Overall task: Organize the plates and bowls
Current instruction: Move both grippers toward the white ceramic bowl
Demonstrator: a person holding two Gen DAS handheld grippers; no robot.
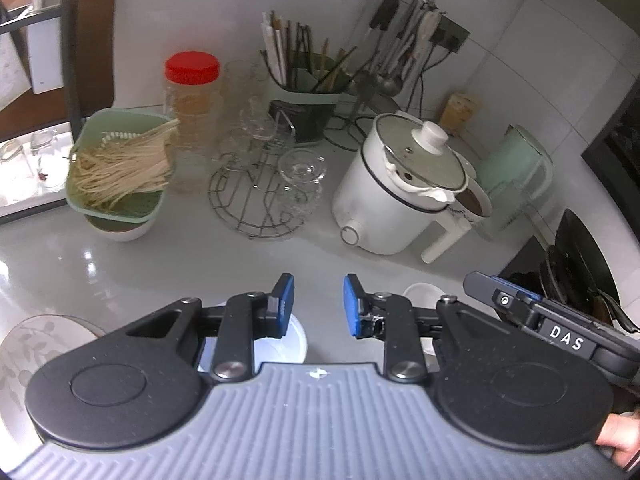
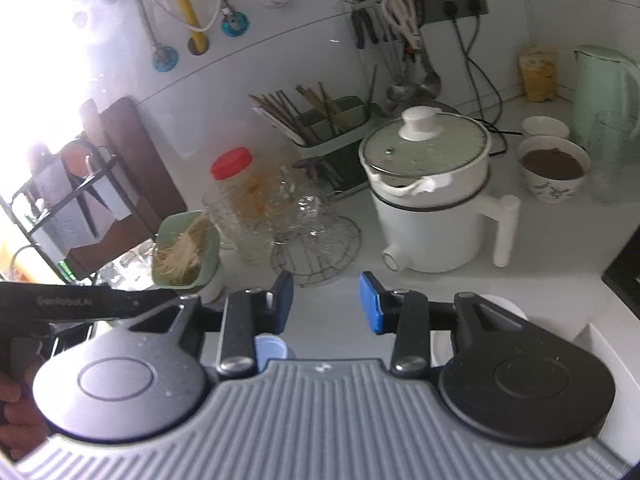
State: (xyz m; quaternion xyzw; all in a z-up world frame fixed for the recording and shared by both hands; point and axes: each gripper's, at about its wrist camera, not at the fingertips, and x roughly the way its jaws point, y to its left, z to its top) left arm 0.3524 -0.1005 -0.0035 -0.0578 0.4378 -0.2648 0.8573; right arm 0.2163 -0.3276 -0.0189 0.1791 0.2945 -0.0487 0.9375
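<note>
In the left wrist view my left gripper [image 1: 319, 306] hovers over the grey counter [image 1: 120, 264], open, with nothing between its blue pads [image 1: 285, 304]. A white bowl [image 1: 296, 344] sits just below its left finger, partly hidden. A second white bowl [image 1: 420, 290] peeks out behind the right finger. A leaf-patterned plate [image 1: 28, 348] lies at the far left edge. In the right wrist view my right gripper [image 2: 326, 304] is open and empty too. A white bowl [image 2: 506, 306] shows behind its right finger and a pale bowl [image 2: 272, 350] under its left one.
A white electric pot [image 1: 396, 196] stands ahead, with a wire rack of glass cups [image 1: 264, 184] and a green tray of noodles [image 1: 120, 168] to its left. A bowl of brown stuff [image 2: 554, 168] and a green kettle [image 2: 600, 88] are at the back right. A dark stove [image 1: 580, 264] lies to the right.
</note>
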